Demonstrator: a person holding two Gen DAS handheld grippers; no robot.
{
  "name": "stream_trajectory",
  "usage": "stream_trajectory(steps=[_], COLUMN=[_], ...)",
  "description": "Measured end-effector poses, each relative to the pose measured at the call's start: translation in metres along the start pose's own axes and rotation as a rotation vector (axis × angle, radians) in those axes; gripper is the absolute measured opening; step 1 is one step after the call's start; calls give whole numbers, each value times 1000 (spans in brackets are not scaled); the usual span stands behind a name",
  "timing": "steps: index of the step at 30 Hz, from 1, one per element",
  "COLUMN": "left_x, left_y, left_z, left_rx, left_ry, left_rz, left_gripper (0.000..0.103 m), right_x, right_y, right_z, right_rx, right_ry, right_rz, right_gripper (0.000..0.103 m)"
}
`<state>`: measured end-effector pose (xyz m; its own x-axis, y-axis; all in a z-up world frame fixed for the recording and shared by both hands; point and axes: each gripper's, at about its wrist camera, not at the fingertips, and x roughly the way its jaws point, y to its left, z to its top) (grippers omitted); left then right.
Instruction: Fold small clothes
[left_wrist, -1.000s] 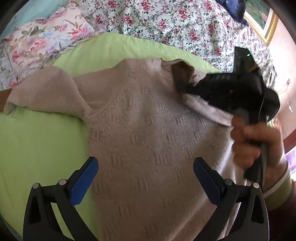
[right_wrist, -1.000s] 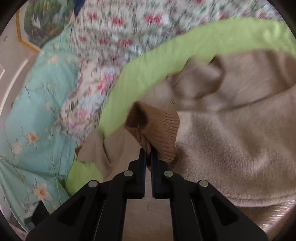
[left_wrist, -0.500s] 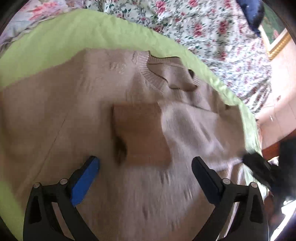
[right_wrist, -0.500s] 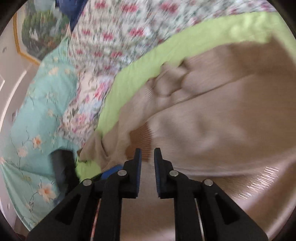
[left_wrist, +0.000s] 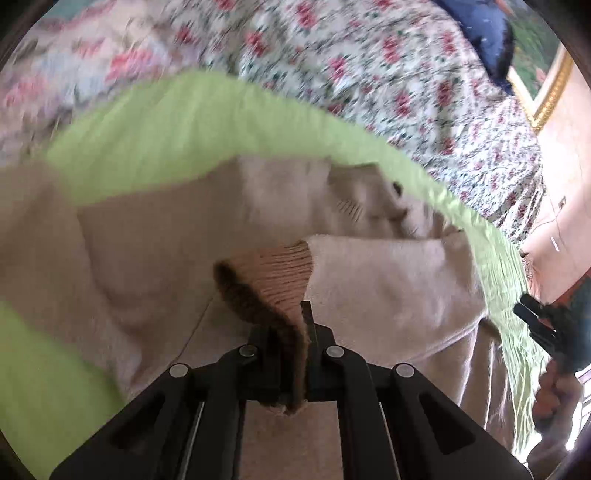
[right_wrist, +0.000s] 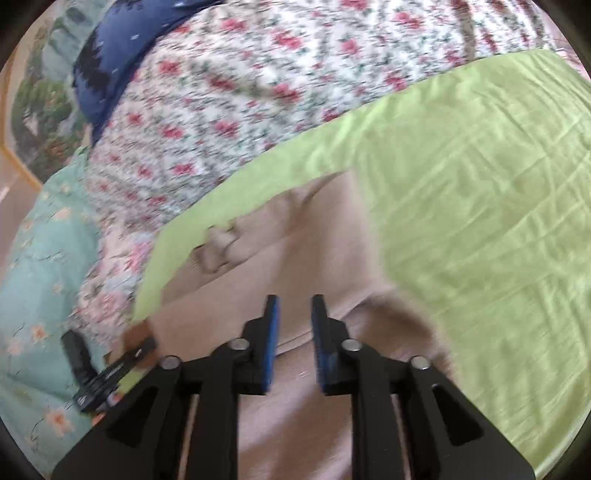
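Observation:
A beige knit sweater (left_wrist: 155, 266) lies on a light green cloth (left_wrist: 192, 125), with one sleeve folded across its body. My left gripper (left_wrist: 291, 332) is shut on that sleeve's brown ribbed cuff (left_wrist: 280, 273), which sticks up between the black fingers. In the right wrist view my right gripper (right_wrist: 294, 306) hovers over the sweater (right_wrist: 306, 229). Its jaws are opening and nothing is between the blue pads. The cuff (right_wrist: 133, 332) shows small at the lower left of that view.
The green cloth (right_wrist: 480, 184) covers a bed with a rose-print sheet (left_wrist: 369, 66). A turquoise floral quilt (right_wrist: 37, 258) lies at the left, and a dark blue item (right_wrist: 110, 55) at the back. A gold-framed picture (left_wrist: 546, 99) hangs on the wall.
My right gripper let go of the brown cuff, parted its jaws and drew away to the right. My left gripper moved in, open, and shut on that cuff.

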<state>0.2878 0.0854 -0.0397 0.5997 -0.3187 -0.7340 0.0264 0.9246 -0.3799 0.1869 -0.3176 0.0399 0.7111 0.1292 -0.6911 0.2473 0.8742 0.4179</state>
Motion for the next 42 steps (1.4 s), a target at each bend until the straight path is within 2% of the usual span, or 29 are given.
stream_trajectory(steps=[2, 6, 12, 13, 14, 18, 19, 21, 22, 23, 25, 26, 27, 28, 30, 31, 33, 35, 36, 39, 40, 42], left_x=[1, 2, 2, 1, 1, 8, 13, 20, 21, 19, 17, 17, 17, 17, 12, 7, -5, -24, -34, -69, -78, -100], left_y=[0, -3, -4, -6, -7, -17, -18, -17, -14, -13, -11, -10, -11, -10, -8, -5, 5, 23, 34, 77, 89, 119], left_z=[-3, -2, -6, -5, -4, -1, -2, -5, -7, -8, -9, -9, -9, -9, -11, -13, -18, -24, -28, -37, -38, -41], left_rx=[-2, -14, 14, 19, 23, 41, 49, 48, 42, 38, 34, 29, 28, 28, 26, 23, 11, -15, -41, -141, -169, -242], left_ry=[-2, 3, 25, 25, 23, 27, 33, 60, 63, 59, 52, 55, 59, 60, 60, 56, 46, 30, 20, -29, -45, -87], left_rz=[-7, -12, 19, 18, 14, -13, 4, 27, 20, 13, 1, -1, 1, 2, 1, 1, 11, 33, 40, 60, 72, 93], left_gripper=[6, 6, 6, 6, 6, 6, 6, 6, 6, 6, 7, 7, 7, 7, 10, 14, 16, 16, 15, 14, 18, 35], right_x=[15, 53, 112, 118, 118, 94, 95, 105, 106, 101, 76, 65, 60, 61, 79, 91, 95, 76, 69, 42, 35, 25], right_y=[-8, -18, -31, -30, -29, -33, -37, -42, -42, -37, -18, -3, 11, 23, 30, 21, 1, -10, -8, 17, 25, 46], right_z=[11, 30, 44, 44, 45, 58, 59, 55, 52, 50, 41, 32, 24, 15, -2, -7, -7, -5, -6, -19, -25, -40], right_rx=[-8, -25, -42, -67, -76, -80, -77, -79, -88, -103, -151, -190, -241, -290, -328, -300, -226, -115, -106, -130, -147, -186], right_ry=[13, 72, 191, 208, 209, 102, 99, 145, 152, 132, 33, -3, -2, 21, 126, 178, 190, 156, 144, 115, 117, 130], right_rz=[-37, -93, -116, -112, -107, -126, -139, -168, -214, -254, -311, -286, -243, -220, -219, -234, -269, -227, -223, -119, -86, -16], right_gripper=[50, 50, 50, 44, 8, 8, 8, 9, 9, 10, 10, 11, 11, 12, 15, 15, 11, 12, 15, 16, 16, 23])
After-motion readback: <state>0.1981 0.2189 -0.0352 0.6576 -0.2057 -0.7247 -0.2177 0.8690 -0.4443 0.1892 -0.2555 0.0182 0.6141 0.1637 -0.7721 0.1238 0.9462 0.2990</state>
